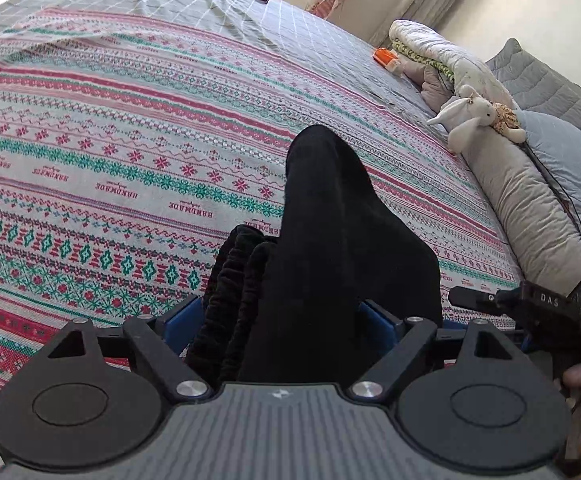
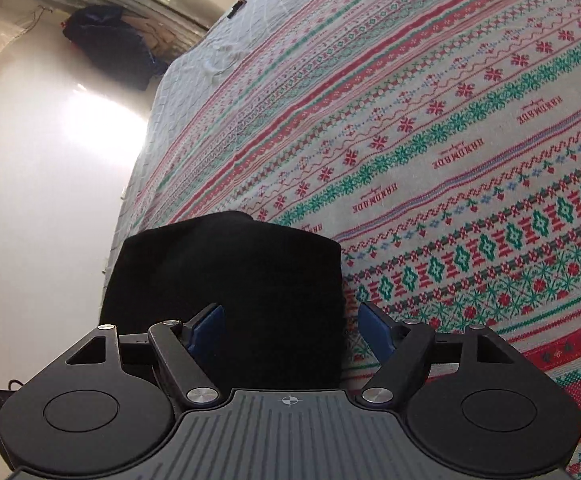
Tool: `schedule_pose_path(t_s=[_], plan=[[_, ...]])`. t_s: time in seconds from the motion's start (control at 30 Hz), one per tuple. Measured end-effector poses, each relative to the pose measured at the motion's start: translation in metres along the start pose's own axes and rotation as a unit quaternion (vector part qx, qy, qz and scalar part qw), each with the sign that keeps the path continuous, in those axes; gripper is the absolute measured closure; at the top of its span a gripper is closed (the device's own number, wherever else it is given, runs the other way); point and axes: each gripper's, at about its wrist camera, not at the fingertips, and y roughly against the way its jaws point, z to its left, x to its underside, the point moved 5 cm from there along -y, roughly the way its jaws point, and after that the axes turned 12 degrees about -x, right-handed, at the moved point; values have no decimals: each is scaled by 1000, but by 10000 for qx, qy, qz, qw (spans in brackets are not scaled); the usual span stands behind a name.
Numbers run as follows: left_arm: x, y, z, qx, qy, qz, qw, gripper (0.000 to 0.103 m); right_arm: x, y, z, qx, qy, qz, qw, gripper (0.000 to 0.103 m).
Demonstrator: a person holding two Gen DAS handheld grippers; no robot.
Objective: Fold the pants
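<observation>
Pants (image 1: 330,240), black, bunched on patterned bedspread (image 1: 110,140) at near edge. Left gripper (image 1: 282,316) jaws spread wide around waistband, no pinch. Right gripper (image 2: 290,324) likewise agape over fabric, pads clear.

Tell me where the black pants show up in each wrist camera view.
Left wrist: black pants at bottom centre, running up between the open gripper fingers.
Right wrist: black pants at lower centre-left, by the bed edge.
Shared landmark: the patterned blanket lettered HANDMADE.
</observation>
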Motion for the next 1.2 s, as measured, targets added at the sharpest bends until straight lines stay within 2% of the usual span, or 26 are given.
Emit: schedule_pose_path(t_s=[0.1,0.17,0.27,0.3,0.33,0.4,0.43,0.47,0.5,0.53,0.6,0.7,0.77,0.83,0.93,1.0,1.03,1.1,1.2], plan=[[5,-8,13,476,343,172,9981,4,14,-12,-2,-67,21,313,9995,27],[6,-17,21,805,712,425,9933,4,24,-22,-3,-73,80,478,9988,27],[7,-25,26,1091,925,614,9878,4,30,-31,7,-184,357,410,9984,27],[8,-28,28,1180,986,644,9860,4,32,-34,10,-148,438,375,9982,30],[9,-29,29,1250,1034,659,9846,5,32,-36,13,-119,532,321,9980,40],[10,-27,29,1350,1083,631,9829,9,34,-39,19,-38,725,242,9971,53],[10,-26,29,1404,1072,564,9827,14,33,-40,24,-38,812,189,9965,62],[11,-24,28,1511,1115,485,9810,16,31,-40,28,-60,902,113,9958,66],[12,-24,28,1583,1200,443,9791,17,27,-39,35,-121,1024,7,9947,76],[12,-24,28,1661,1301,394,9767,18,21,-38,42,-222,1142,-106,9932,80],[11,-29,23,1851,1496,212,9710,20,7,-36,52,-343,1291,-337,9905,80],[5,-38,3,1983,1548,-52,9678,22,-20,-31,56,-287,1489,-742,9856,80],[-2,-44,-14,1970,1549,-207,9679,22,-37,-28,52,-198,1533,-945,9834,80],[-6,-51,-25,1827,1604,-204,9698,21,-51,-28,41,124,1636,-965,9817,73],[-16,-43,-43,1329,1187,-385,9832,19,-58,-21,24,619,1526,-1043,9808,65],[-23,-30,-51,988,873,-620,9893,19,-56,-16,26,774,1712,-1092,9761,57],[-25,-22,-53,908,799,-757,9898,19,-54,-13,30,804,1829,-1102,9736,48],[-29,-6,-55,710,832,-1019,9888,19,-48,-9,40,823,2048,-1152,9685,40],[-33,21,-55,364,684,-1631,9836,19,-36,-8,57,847,2441,-1221,9583,40]])
